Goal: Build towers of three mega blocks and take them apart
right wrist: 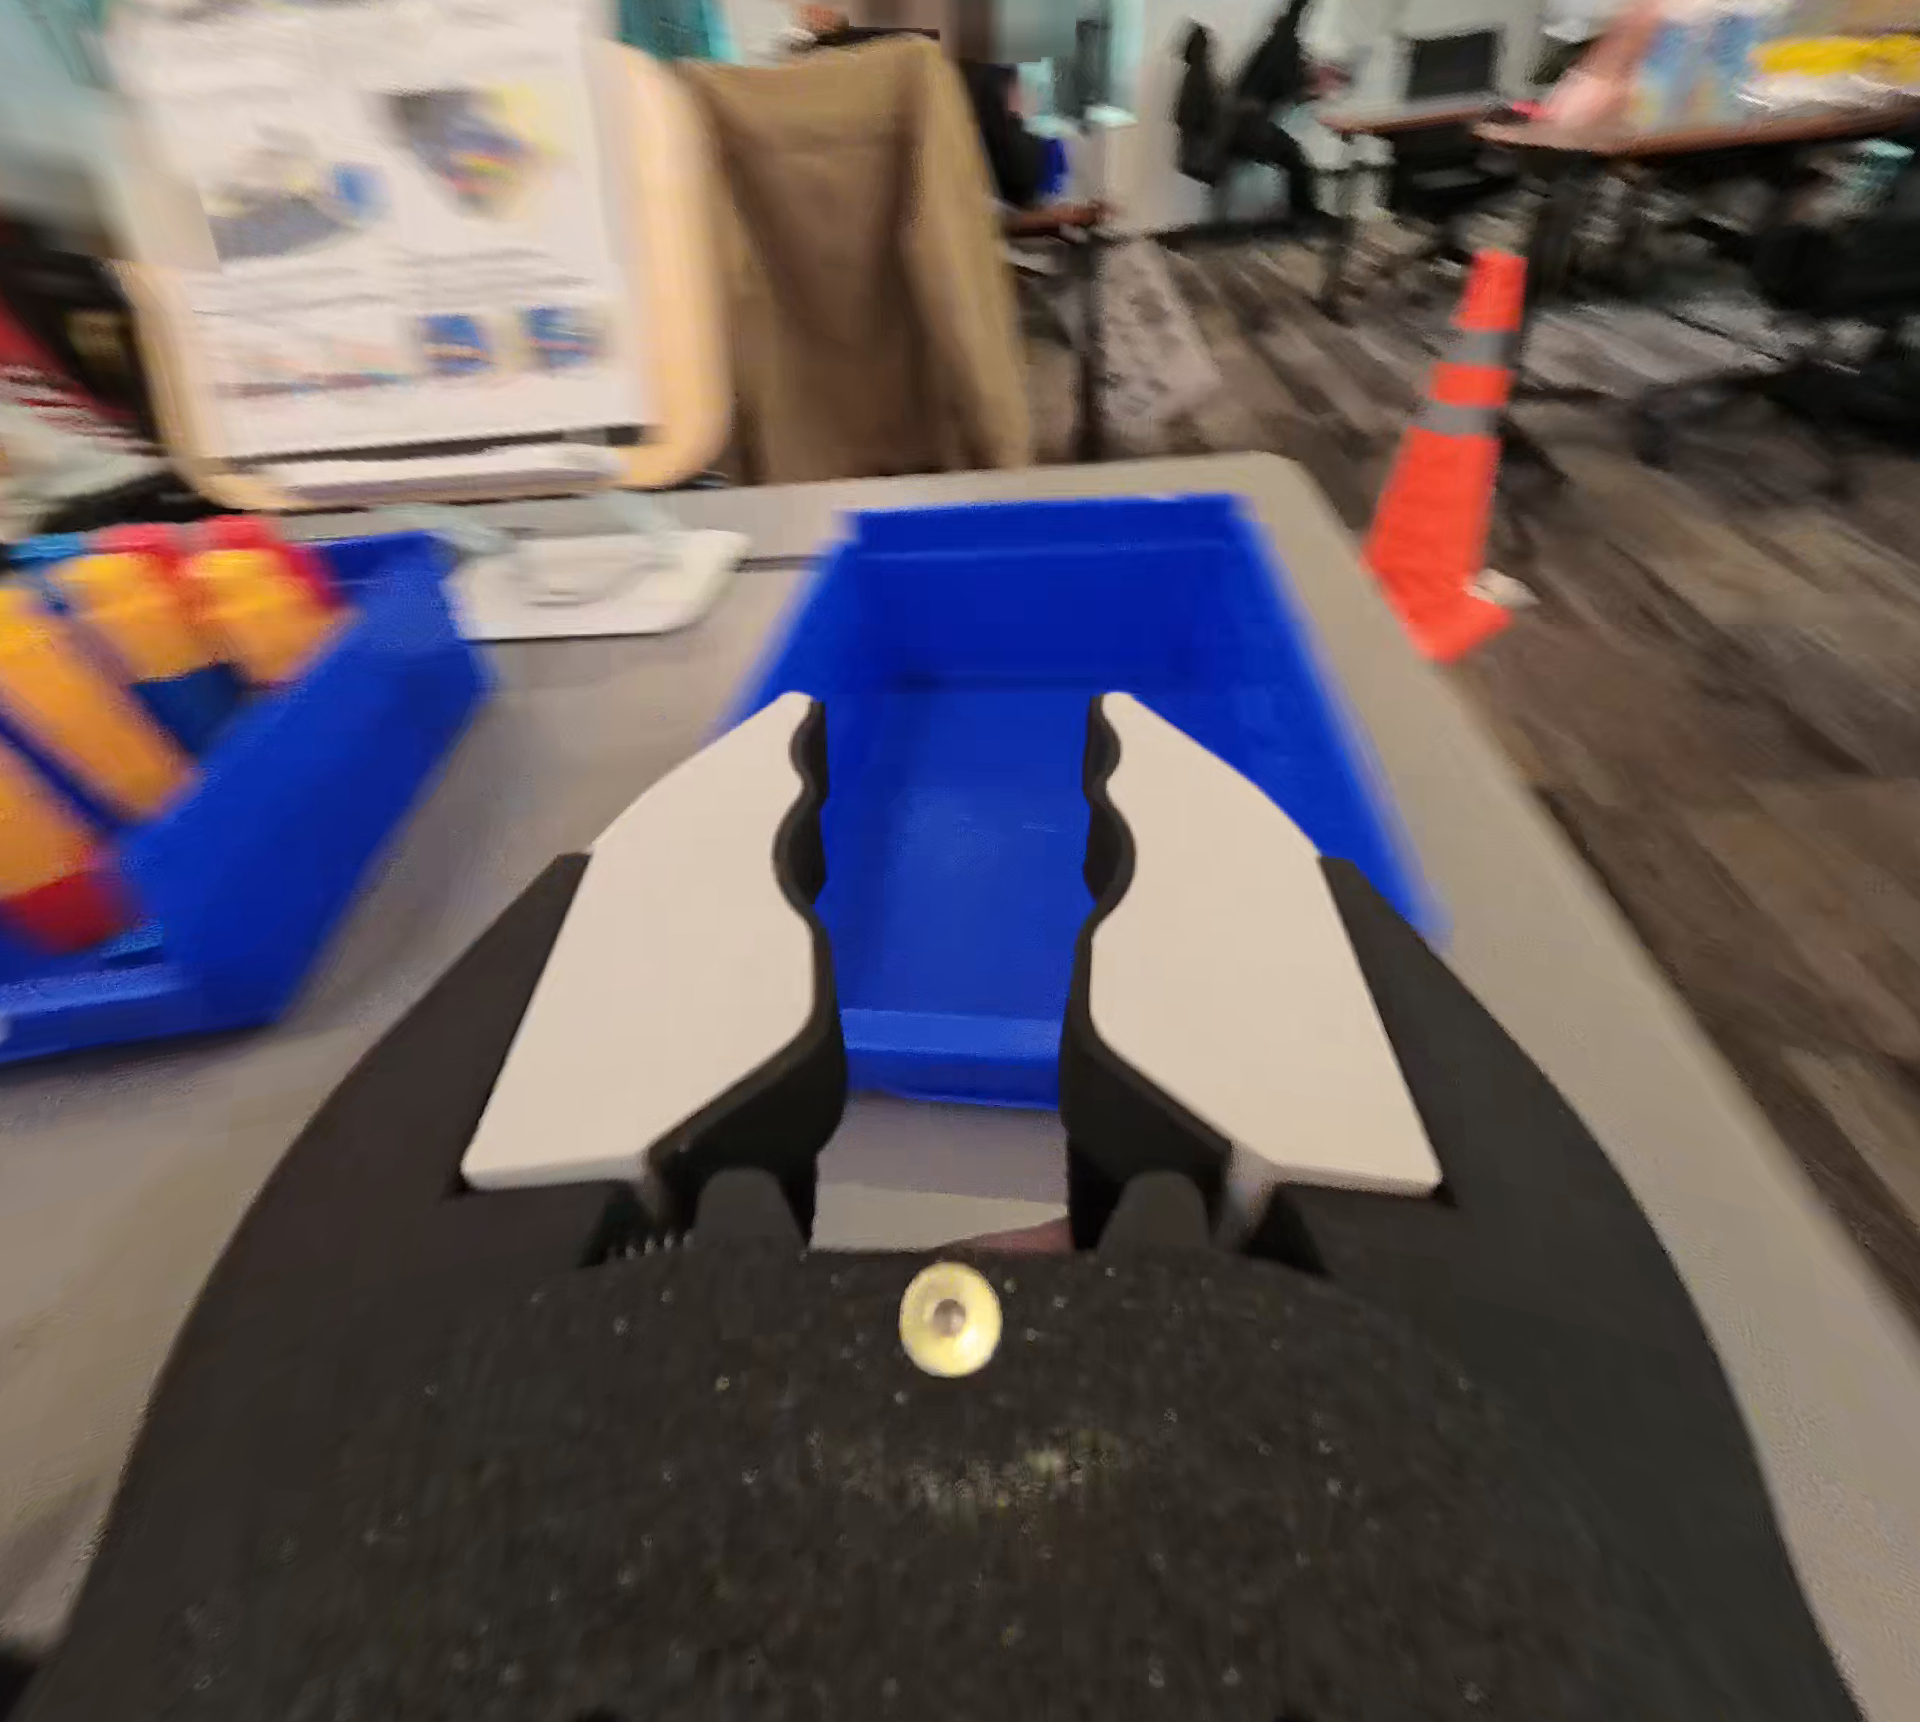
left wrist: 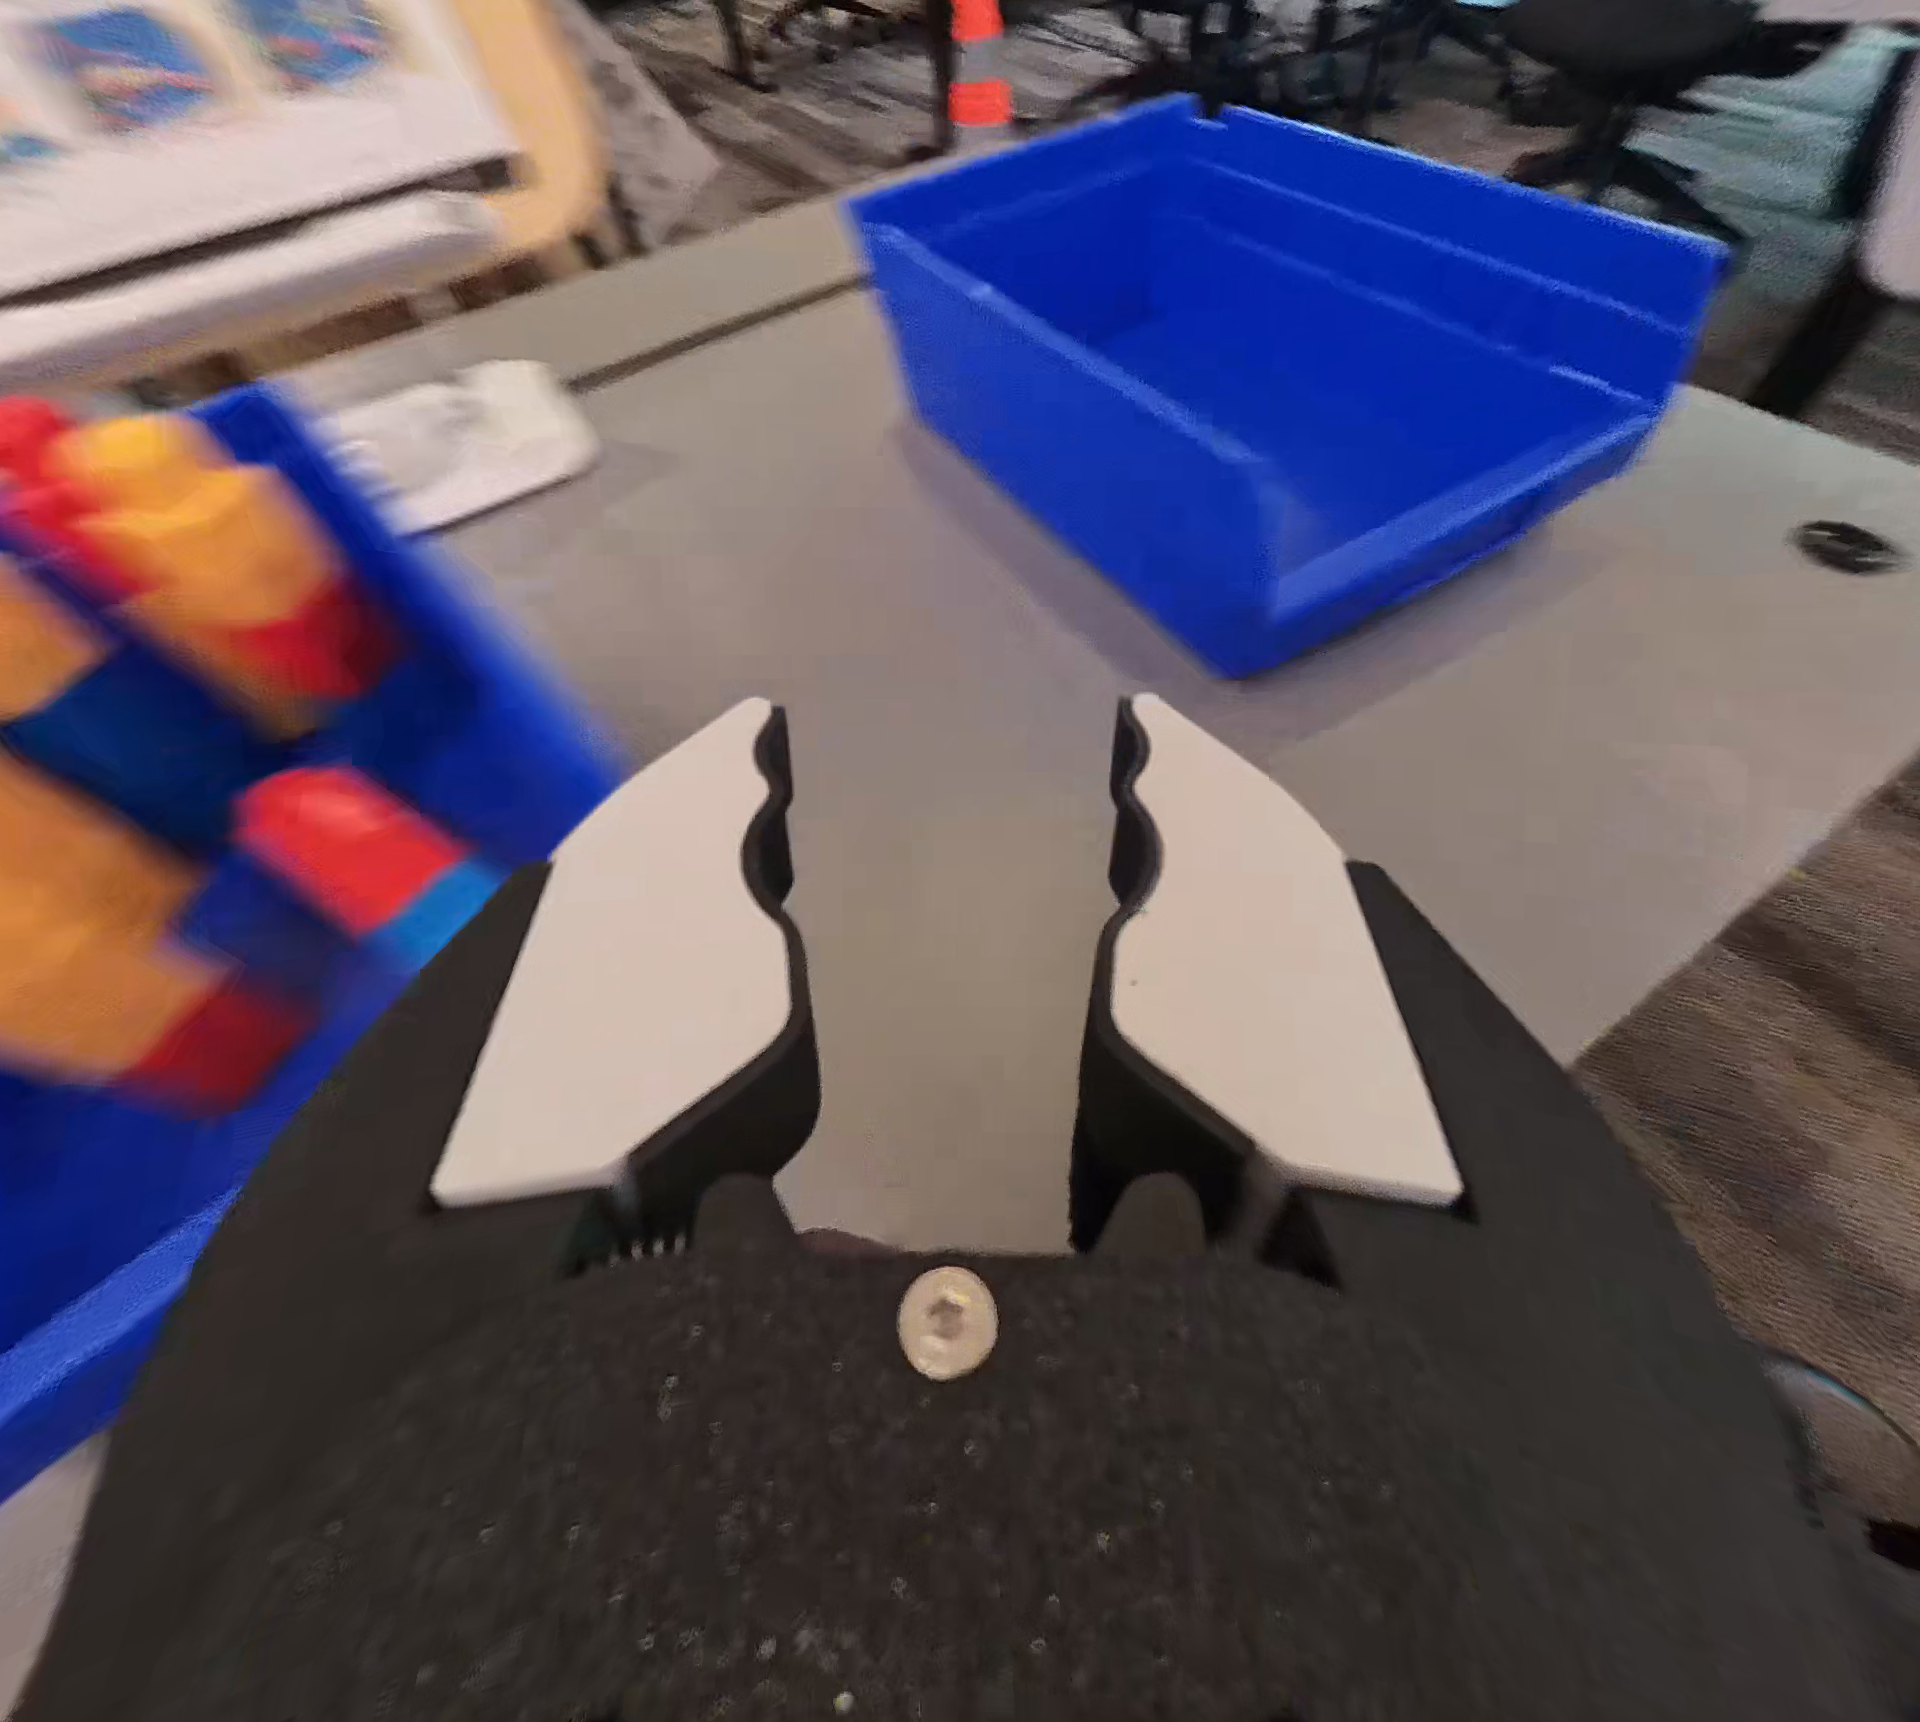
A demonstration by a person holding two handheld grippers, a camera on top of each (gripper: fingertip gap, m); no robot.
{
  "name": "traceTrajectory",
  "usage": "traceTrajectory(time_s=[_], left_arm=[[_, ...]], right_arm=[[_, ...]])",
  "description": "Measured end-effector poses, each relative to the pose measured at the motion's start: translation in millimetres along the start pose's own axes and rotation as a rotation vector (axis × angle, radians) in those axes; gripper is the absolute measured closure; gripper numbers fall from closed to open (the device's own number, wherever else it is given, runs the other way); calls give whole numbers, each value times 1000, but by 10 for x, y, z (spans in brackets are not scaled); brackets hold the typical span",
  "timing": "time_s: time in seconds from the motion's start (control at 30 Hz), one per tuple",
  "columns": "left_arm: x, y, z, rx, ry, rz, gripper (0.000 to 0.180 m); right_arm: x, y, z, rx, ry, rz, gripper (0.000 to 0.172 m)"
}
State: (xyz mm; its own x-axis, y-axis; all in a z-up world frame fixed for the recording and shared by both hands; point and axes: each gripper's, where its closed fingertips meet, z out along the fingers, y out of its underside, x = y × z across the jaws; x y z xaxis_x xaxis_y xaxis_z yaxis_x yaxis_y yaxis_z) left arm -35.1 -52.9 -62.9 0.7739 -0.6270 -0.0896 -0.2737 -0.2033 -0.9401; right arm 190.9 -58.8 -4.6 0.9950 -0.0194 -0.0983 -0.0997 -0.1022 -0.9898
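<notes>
A blue bin (left wrist: 447,716) at the left holds several red, orange and blue mega blocks (left wrist: 197,571), blurred by motion. It also shows in the right wrist view (right wrist: 281,799) with its blocks (right wrist: 135,633). A second blue bin (left wrist: 1278,384) stands on the grey table (left wrist: 935,633) ahead and looks bare inside. My left gripper (left wrist: 951,727) is open with nothing between its fingers, above the table between the two bins. My right gripper (right wrist: 951,722) is open with nothing in it, just in front of the second bin (right wrist: 1039,633).
A white cloth-like thing (left wrist: 468,436) lies at the back of the table. A poster board (right wrist: 384,145) stands behind it. An orange cone (right wrist: 1455,467), chairs and tables are on the floor beyond. The table's right edge (left wrist: 1714,945) is close.
</notes>
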Motion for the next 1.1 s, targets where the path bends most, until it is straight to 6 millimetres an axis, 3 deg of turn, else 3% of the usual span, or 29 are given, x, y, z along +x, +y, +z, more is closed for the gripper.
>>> traceTrajectory(time_s=[0.07, 0.13, 0.2, 0.23, 0.3, 0.37, 0.43, 0.5, 0.53, 0.6, 0.67, 0.77, 0.87, 1.0, 1.1], left_arm=[[-707, 52, -469, 33, -135, -62, 123], [-1413, 233, -865, 55, -263, -161, 124], [-2029, 520, -1092, 40, -388, -236, 124], [-2245, 666, -1121, 18, -417, -272, 124], [-2497, 909, -1040, -34, -418, -340, 124], [-2559, 1034, -874, -74, -372, -392, 123], [-2578, 1080, -688, -110, -343, -389, 124], [-2573, 1073, -520, -128, -314, -386, 136], [-2567, 1085, -448, -146, -304, -375, 157], [-2626, 1069, -408, -152, -335, -381, 169], [-2660, 1058, -400, -158, -354, -353, 171], [-2737, 1062, -456, -150, -409, -311, 177], [-2875, 1125, -581, -159, -403, -328, 176], [-3166, 1224, -859, -184, -394, -373, 177], [-3492, 1242, -1099, -184, -423, -366, 177]], right_arm=[[-941, 66, -6, 20, -173, 26, 119], [-1775, 350, 81, -21, -295, 93, 117], [-2405, 715, 308, -122, -329, 19, 115], [-2562, 840, 450, -157, -284, -29, 113], [-2755, 965, 723, -147, -216, -31, 118], [-2894, 1239, 957, -248, -204, -19, 116], [-2866, 1392, 1131, -285, -151, -28, 117], [-2860, 1388, 1237, -271, -157, -18, 128], [-2895, 1374, 1265, -273, -183, 4, 152], [-2830, 1384, 1313, -312, -137, 4, 169], [-2840, 1380, 1318, -314, -123, -13, 169], [-2935, 1380, 1268, -293, -94, -6, 169], [-3152, 1356, 1189, -274, -99, -12, 169], [-3595, 1341, 1127, -283, -156, 14, 168], [-3998, 1352, 1125, -281, -186, -10, 167]])
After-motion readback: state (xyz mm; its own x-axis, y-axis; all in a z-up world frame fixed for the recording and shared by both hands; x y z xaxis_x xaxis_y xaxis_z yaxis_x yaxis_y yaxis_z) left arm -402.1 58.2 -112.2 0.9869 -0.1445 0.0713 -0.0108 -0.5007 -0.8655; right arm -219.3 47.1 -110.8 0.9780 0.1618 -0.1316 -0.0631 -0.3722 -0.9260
